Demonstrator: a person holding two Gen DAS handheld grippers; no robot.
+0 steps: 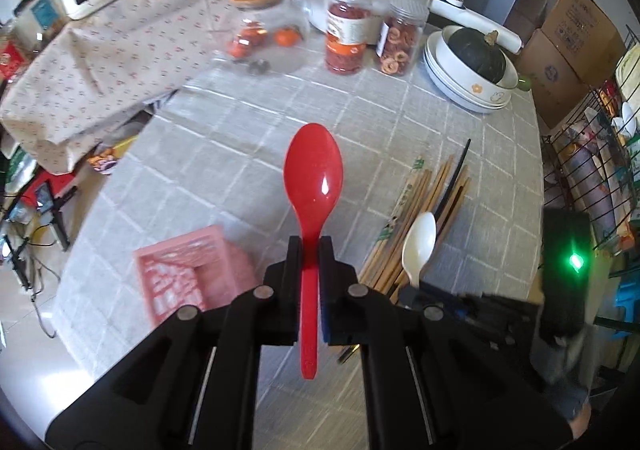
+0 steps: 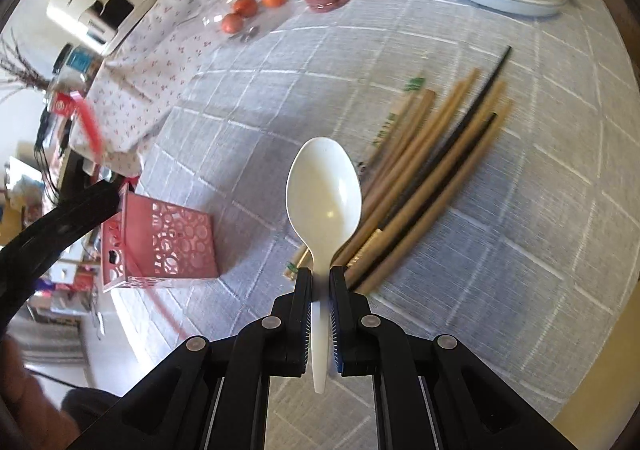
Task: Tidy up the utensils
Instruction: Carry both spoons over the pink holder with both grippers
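The left gripper (image 1: 310,246) is clamped on the handle of a red spoon (image 1: 313,174), whose long axis runs straight out along the fingers, bowl forward and the handle end trailing back between the jaws. The right gripper (image 2: 320,276) is clamped the same way on a white spoon (image 2: 324,190), bowl forward. Both spoons are lifted clear of the checked cloth on the bench (image 2: 500,250). The pink perforated basket (image 2: 164,246) stands near the bench edge; in the left wrist view it lies just down and to the left of the left gripper, while in the right wrist view it sits well off to the left, past the white spoon. The left hand looks nearer to it, so the red spoon would probably go in first, tipped so its long axis drops through the basket's open top. A bundle of chopsticks (image 2: 436,170) lies loose on the cloth, not yet sorted.
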